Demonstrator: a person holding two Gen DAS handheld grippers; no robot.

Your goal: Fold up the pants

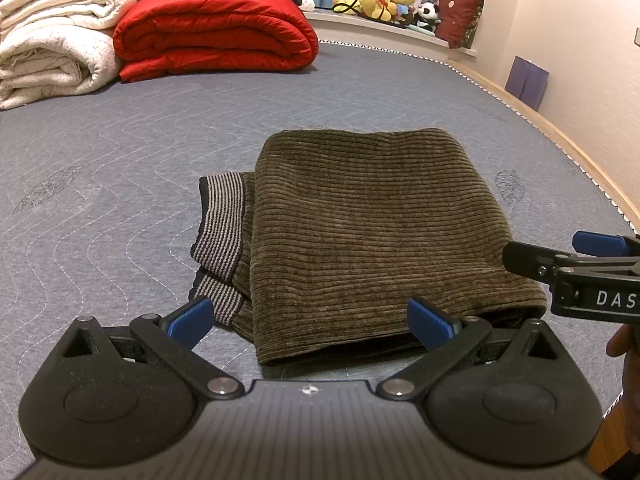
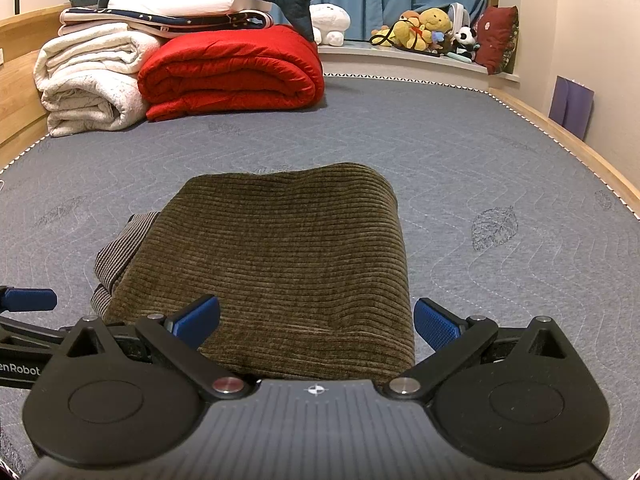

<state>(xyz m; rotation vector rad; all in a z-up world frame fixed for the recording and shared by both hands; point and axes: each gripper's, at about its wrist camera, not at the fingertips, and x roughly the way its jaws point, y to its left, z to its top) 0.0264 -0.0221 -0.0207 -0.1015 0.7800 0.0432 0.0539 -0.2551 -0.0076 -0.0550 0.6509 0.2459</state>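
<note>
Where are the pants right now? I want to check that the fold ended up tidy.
The folded brown pants lie on the grey mattress, centre in both wrist views, just ahead of both open grippers, striped cuffs poking out left, the red quilt far behind.

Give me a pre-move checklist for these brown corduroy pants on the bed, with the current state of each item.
1. Left gripper open and holding nothing: ok, its blue pads stand wide apart.
2. Right gripper open and holding nothing: ok, same wide stance.
3. Pants folded into a compact stack: ok, layers lie over each other on the mattress.
4. Edges aligned: not ok, the striped cuffs stick out past the left side of the stack.
5. Room around the pants: ok, the red comforter and white blankets sit far back.
6. Lower layers smooth: cannot tell, they are hidden under the top fold.
</note>
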